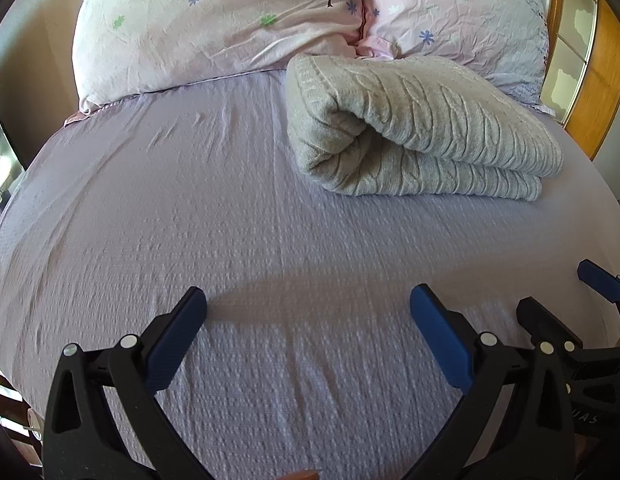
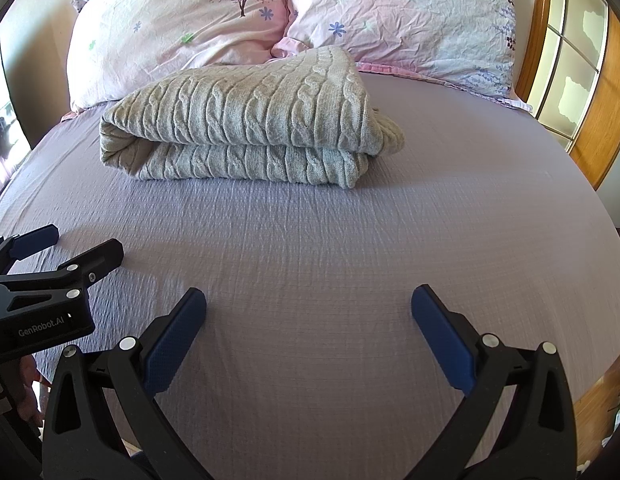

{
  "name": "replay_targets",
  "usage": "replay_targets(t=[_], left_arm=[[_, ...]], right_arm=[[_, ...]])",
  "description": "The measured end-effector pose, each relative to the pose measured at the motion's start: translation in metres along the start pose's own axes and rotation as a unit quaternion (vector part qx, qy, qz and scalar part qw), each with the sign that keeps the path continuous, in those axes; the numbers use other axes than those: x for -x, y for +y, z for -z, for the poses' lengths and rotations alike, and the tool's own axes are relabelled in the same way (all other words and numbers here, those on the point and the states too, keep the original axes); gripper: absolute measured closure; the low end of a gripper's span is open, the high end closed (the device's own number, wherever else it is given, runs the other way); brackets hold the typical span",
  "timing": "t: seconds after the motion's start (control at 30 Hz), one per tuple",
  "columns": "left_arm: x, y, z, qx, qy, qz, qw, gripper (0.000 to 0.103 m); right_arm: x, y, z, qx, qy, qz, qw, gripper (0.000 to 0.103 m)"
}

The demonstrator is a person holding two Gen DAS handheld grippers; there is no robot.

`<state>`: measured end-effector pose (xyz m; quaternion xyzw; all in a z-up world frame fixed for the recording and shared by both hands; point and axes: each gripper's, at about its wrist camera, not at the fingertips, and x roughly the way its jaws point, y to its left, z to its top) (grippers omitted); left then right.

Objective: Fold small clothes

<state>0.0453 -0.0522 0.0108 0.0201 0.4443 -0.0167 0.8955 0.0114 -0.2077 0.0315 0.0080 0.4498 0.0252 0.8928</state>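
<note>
A grey cable-knit garment (image 1: 414, 128) lies folded in a thick bundle on the lilac bed sheet (image 1: 190, 220), near the pillows. It also shows in the right wrist view (image 2: 246, 120). My left gripper (image 1: 308, 300) is open and empty, low over the sheet, well short of the garment. My right gripper (image 2: 308, 300) is open and empty too, just right of the left one. The right gripper shows at the right edge of the left wrist view (image 1: 566, 292), and the left gripper at the left edge of the right wrist view (image 2: 78, 240).
Two pink flowered pillows (image 1: 214, 28) (image 2: 402, 16) lean at the head of the bed. A wooden-framed glazed door (image 2: 570, 60) stands to the right. The bed's edge curves away on both sides.
</note>
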Motion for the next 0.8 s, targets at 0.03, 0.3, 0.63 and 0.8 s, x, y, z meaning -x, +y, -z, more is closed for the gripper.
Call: replay_targets(t=[0.03, 0.3, 0.63, 0.8], left_arm=[[-0.0003, 0.0002, -0.0005, 0.000, 0.000, 0.000, 1.0000, 0.002], [-0.0009, -0.0005, -0.0004, 0.003, -0.002, -0.001, 1.0000, 0.002], [-0.0014, -0.0002, -0.0010, 0.003, -0.002, -0.001, 1.0000, 0.002], [-0.0008, -0.0002, -0.0009, 0.004, -0.003, -0.001, 1.0000, 0.002]], right_arm=[[0.0003, -0.0001, 0.0001, 0.000, -0.001, 0.000, 1.000, 0.001], [0.0002, 0.0002, -0.0002, 0.001, 0.000, 0.000, 1.000, 0.001], [0.0000, 0.0004, -0.0003, 0.000, -0.001, 0.001, 1.000, 0.001], [0.0000, 0.0003, -0.0003, 0.000, 0.000, 0.001, 1.000, 0.001]])
